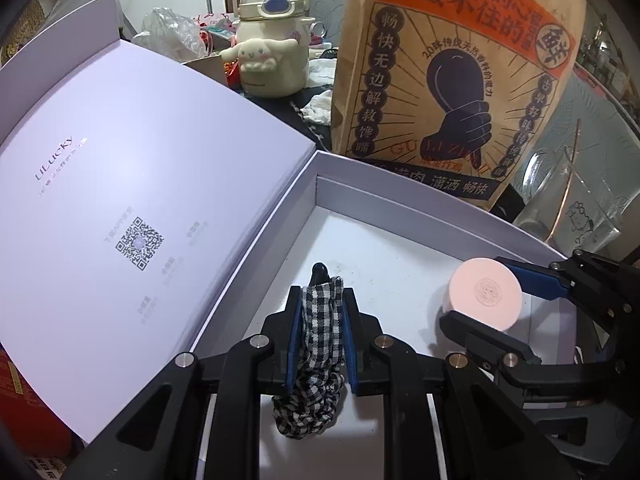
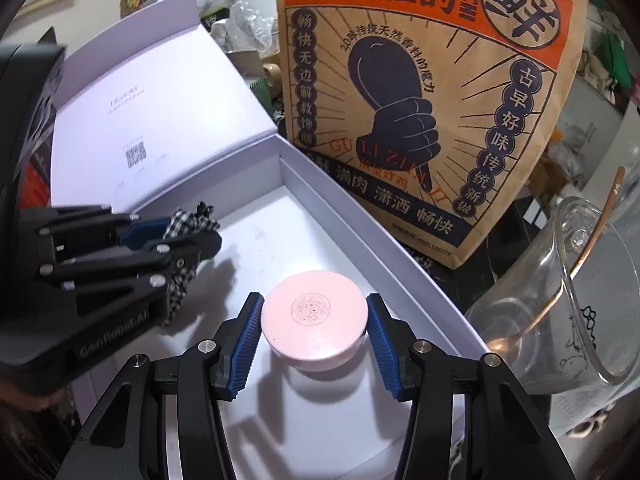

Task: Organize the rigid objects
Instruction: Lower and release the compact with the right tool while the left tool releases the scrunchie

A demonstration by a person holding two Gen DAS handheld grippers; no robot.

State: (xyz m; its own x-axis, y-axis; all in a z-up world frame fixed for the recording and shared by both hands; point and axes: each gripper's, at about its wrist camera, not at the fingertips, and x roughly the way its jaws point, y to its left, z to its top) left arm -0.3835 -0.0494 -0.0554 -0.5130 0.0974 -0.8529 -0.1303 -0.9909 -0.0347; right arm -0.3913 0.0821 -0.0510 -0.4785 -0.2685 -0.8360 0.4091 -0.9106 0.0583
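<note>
Dim cool indoor light from above; soft shadows on white box floor (image 2: 256, 240); heavy fisheye bending, dark vignette corners; centre sharp, edges soft.

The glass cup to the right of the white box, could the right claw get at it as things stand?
Probably not yet: the right claw is shut on the pink round case over the white box. The glass cup stands unobstructed just outside the box wall, so it looks reachable after letting go.

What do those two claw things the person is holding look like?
Both are matte black plastic linkages with round silver pins. The left gripper and right gripper carry ribbed blue pads inside each finger. The left one's body reads "GenRobot.AI" in raised lettering.
</note>
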